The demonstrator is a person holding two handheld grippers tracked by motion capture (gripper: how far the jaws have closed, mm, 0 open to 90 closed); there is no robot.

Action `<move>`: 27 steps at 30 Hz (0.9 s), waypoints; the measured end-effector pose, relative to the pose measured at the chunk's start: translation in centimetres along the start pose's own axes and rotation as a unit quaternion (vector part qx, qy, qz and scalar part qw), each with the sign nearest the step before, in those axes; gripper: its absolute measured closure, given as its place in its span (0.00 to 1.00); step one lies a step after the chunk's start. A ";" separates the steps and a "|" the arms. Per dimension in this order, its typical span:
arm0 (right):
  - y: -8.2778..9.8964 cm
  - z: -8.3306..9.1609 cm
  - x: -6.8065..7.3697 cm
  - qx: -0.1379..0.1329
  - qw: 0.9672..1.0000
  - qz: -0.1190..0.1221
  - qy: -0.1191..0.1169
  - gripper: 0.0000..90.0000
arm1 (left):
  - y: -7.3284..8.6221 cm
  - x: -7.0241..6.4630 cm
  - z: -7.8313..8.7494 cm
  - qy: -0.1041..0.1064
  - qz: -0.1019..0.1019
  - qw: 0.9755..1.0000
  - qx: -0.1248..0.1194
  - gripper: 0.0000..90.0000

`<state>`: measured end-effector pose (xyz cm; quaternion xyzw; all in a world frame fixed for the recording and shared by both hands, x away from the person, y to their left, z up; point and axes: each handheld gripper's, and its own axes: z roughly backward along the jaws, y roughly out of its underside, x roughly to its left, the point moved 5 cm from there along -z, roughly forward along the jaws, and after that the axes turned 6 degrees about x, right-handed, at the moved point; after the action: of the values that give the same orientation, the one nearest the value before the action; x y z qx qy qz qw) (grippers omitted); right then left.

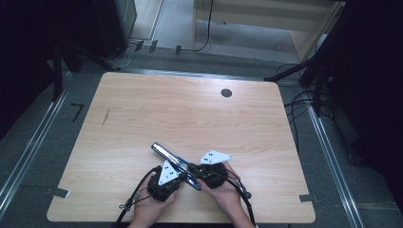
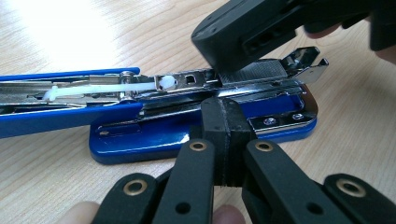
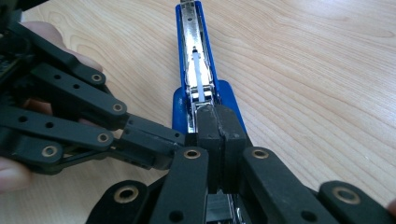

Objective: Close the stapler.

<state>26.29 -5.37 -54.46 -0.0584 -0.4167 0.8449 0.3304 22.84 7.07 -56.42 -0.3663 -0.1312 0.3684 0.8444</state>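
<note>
A blue stapler (image 1: 172,164) lies swung open on the near middle of the wooden table, set slantwise. Its blue top cover stretches flat away from the base, which rests on the wood, and the chrome staple channel with its white pusher rod lies exposed.

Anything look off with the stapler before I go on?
The blue stapler lies swung wide open, its top arm folded flat on the table and the metal staple channel with its white pusher rod exposed. Both grippers, left and right, sit with jaws together at its hinge end. Nothing looks broken.
</note>
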 end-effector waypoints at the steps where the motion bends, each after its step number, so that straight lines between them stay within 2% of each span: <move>1: 0.0 -0.1 0.0 -0.001 1.000 0.001 0.001 1.00 | 0.0 0.0 0.0 0.000 0.000 1.000 0.001 1.00; 7: -0.1 -0.3 0.0 0.003 1.000 0.003 0.001 1.00 | 0.0 0.0 0.0 0.000 0.001 1.000 0.001 1.00; 12: 0.2 0.1 0.0 0.012 1.000 0.015 0.007 1.00 | 0.0 0.0 0.0 0.000 0.000 1.000 0.001 1.00; 27: 1.2 1.2 0.0 0.014 1.000 0.014 0.006 1.00 | 0.0 0.0 0.0 0.000 0.000 1.000 -0.001 1.00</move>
<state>25.23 -6.71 -54.54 -0.0646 -0.4018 0.8548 0.3221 22.84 7.06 -56.43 -0.3666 -0.1316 0.3688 0.8440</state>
